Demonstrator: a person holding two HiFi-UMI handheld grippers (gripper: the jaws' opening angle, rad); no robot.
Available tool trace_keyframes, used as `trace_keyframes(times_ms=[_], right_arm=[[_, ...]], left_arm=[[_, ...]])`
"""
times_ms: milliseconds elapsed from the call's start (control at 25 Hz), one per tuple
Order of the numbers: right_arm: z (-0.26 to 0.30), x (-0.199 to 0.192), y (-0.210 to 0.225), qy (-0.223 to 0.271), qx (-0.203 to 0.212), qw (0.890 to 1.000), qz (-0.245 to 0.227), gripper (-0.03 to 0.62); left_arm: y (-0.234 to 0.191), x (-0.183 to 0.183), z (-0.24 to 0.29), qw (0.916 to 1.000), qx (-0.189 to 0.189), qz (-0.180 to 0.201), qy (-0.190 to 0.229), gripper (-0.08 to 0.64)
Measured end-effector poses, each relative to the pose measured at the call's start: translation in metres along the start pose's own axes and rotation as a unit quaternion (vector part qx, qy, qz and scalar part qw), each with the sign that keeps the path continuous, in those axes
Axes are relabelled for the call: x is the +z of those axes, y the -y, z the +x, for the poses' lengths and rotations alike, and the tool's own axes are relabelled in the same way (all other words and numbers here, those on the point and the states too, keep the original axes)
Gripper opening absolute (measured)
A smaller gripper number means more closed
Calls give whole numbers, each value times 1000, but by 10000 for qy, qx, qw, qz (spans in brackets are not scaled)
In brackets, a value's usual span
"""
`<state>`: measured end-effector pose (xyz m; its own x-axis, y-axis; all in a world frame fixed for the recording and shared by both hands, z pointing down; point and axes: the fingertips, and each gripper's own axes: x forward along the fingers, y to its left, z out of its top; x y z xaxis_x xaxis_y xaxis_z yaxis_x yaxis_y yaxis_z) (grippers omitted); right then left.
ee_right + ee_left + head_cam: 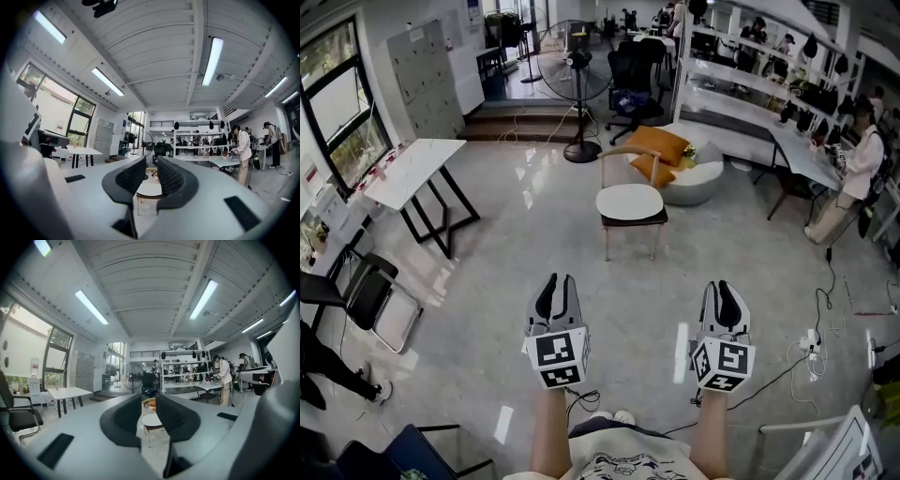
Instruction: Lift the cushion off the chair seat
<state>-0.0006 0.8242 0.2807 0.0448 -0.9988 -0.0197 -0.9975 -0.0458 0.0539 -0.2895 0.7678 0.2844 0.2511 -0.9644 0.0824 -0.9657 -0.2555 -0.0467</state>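
Note:
A wooden chair (pixel 630 225) stands in the middle of the floor, some way ahead of me, with a flat white cushion (pixel 629 201) on its seat. My left gripper (pixel 556 286) and right gripper (pixel 725 292) are held side by side, level, pointing at the chair and well short of it. Both are open by a narrow gap with nothing between the pads. In the left gripper view the cushion (pixel 152 420) shows through the gap of the left gripper (pixel 149 411). In the right gripper view the cushion (pixel 149 189) lies just below the right gripper (pixel 151 178).
Behind the chair lie orange pillows (pixel 659 148) on a pale beanbag (pixel 698 178). A standing fan (pixel 574 70) is further back. A white table (pixel 412 169) and a black folding chair (pixel 366 292) are at left. A person (pixel 853 178) stands at right; cables (pixel 811 342) cross the floor.

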Motion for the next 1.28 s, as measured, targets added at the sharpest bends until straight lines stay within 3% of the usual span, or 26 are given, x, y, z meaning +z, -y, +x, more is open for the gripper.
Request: trace_keyframes(times_ms=[160, 360, 760, 1280], right_arm=[[5, -12, 7, -78, 96, 9999, 95, 187], [18, -27, 11, -281, 145, 9994, 152, 272], [86, -46, 6, -463, 267, 9984, 170, 300], [295, -34, -7, -338, 132, 9993, 111, 307]], left_arm=[[2, -11, 2, 9999, 114, -74, -20, 218], [2, -19, 12, 9998, 153, -64, -123, 239], [-9, -29, 82, 9996, 97, -53, -249, 250], [-64, -2, 287, 9998, -106, -116, -94, 252]])
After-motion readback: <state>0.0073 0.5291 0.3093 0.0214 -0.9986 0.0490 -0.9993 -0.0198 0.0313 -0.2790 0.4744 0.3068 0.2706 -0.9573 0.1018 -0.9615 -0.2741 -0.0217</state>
